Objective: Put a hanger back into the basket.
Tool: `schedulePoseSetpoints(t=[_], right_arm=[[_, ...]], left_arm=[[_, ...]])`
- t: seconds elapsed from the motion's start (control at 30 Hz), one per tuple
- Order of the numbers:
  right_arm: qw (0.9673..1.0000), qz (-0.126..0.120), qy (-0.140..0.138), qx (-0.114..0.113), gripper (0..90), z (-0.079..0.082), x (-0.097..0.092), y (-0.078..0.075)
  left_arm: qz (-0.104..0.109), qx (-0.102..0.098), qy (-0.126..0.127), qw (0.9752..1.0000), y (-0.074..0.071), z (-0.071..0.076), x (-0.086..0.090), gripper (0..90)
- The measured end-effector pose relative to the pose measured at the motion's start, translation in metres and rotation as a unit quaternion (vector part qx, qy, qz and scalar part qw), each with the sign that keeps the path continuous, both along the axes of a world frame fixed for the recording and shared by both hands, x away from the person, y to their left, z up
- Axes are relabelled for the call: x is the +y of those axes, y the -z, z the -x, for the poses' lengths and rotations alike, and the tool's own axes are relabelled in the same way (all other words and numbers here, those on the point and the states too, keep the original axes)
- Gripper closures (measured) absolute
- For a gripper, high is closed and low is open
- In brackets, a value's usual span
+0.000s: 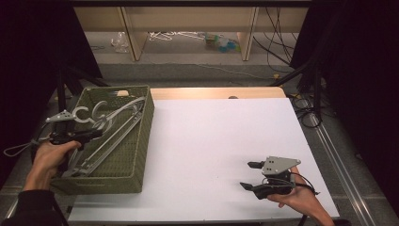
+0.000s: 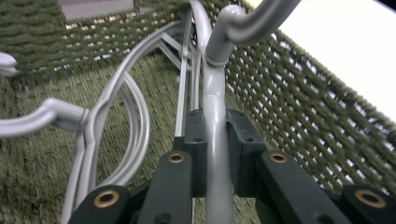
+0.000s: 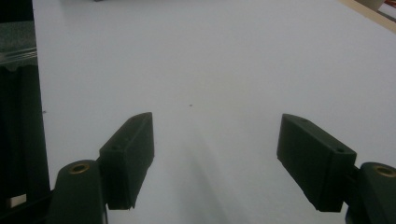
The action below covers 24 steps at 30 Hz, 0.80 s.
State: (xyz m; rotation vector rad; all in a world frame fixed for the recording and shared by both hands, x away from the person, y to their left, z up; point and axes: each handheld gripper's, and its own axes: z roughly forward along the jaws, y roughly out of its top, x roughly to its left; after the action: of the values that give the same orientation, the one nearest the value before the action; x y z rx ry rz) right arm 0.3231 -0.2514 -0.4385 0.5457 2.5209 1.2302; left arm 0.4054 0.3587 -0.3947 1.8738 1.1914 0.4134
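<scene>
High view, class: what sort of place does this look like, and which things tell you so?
Probably a lab or workshop set up for recording handling work. A bare white table stands among black curtains, loose cables trail across the floor, and a person works with hand-held grippers over a green woven basket of grey hangers.

The white table top [image 1: 221, 141] lies bare and wide open between the woven green basket [image 1: 136, 155] at its left edge and the right gripper [image 1: 251, 175]. Inside the basket, 2 tangled grey hangers [image 1: 108, 129] crowd the room, hemmed by its walls.
</scene>
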Motion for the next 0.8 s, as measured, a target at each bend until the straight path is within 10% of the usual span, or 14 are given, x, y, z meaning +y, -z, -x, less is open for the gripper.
schedulePoseSetpoints(t=[0.27,0.4,0.47,0.57,0.8], right_arm=[[1.0000,-0.001,0.001,-0.001,28.6,0.000,0.000,0.000],[1.0000,0.002,-0.001,0.003,28.6,0.000,0.000,0.000],[1.0000,0.003,-0.001,0.004,28.6,0.000,0.000,0.000],[1.0000,-0.002,0.000,0.000,28.6,0.000,0.000,0.001],[1.0000,0.006,0.000,0.005,28.6,0.000,0.001,0.001]], left_arm=[[-0.023,-0.006,-0.037,0.9990,0.008,-0.004,0.013,77.9],[-0.088,-0.030,-0.008,0.9956,0.009,-0.010,0.022,76.8],[-0.062,-0.018,-0.058,0.9962,0.011,-0.007,0.016,75.8],[-0.093,-0.020,-0.041,0.9946,0.010,-0.008,0.019,74.2],[-0.116,-0.003,-0.097,0.9885,0.012,-0.004,0.017,70.8]])
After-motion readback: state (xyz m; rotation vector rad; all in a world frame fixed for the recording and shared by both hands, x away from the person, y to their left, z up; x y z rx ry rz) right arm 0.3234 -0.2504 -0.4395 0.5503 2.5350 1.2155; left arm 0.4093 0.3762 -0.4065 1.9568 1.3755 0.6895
